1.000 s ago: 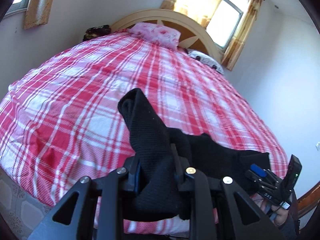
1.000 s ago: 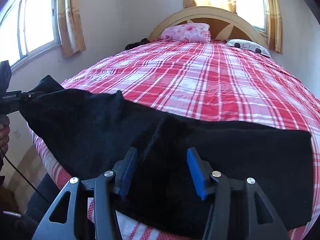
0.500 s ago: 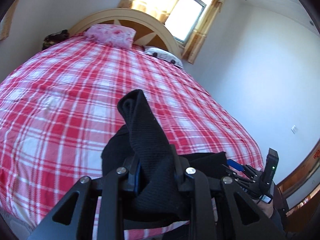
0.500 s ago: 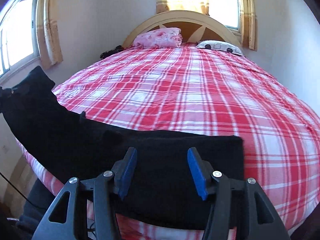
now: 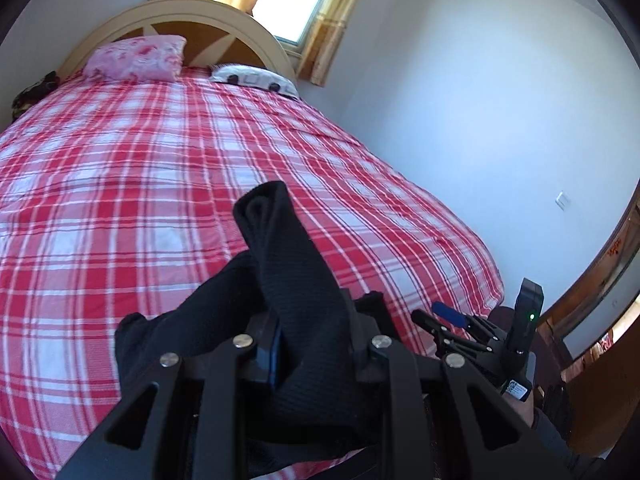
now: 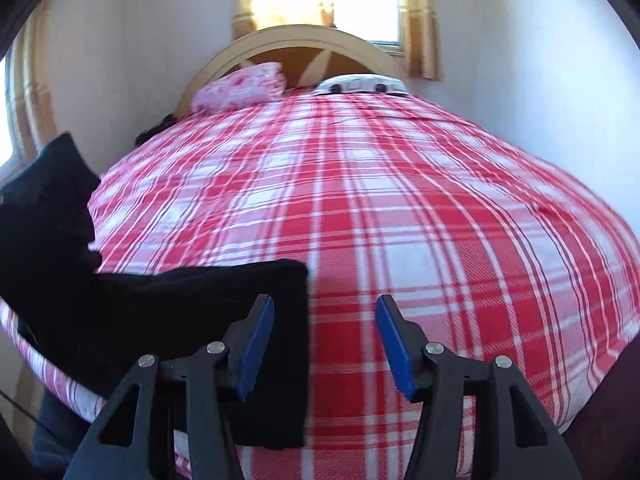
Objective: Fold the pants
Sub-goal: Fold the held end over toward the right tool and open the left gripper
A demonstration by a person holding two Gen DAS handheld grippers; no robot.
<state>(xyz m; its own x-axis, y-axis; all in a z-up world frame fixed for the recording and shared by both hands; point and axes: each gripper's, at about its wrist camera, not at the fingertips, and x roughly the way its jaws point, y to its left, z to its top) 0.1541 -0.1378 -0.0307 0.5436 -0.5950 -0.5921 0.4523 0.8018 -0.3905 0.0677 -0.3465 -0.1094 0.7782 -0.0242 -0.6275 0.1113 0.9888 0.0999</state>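
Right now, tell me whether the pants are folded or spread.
Partly folded: the pants lie doubled on the bed, one end bunched in the shut left gripper.

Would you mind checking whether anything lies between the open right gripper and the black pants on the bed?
Nothing visible does. The right gripper is open over the plaid bed, and the pants lie just past its left finger, with only bare bedspread between. The left gripper is shut on the pants.
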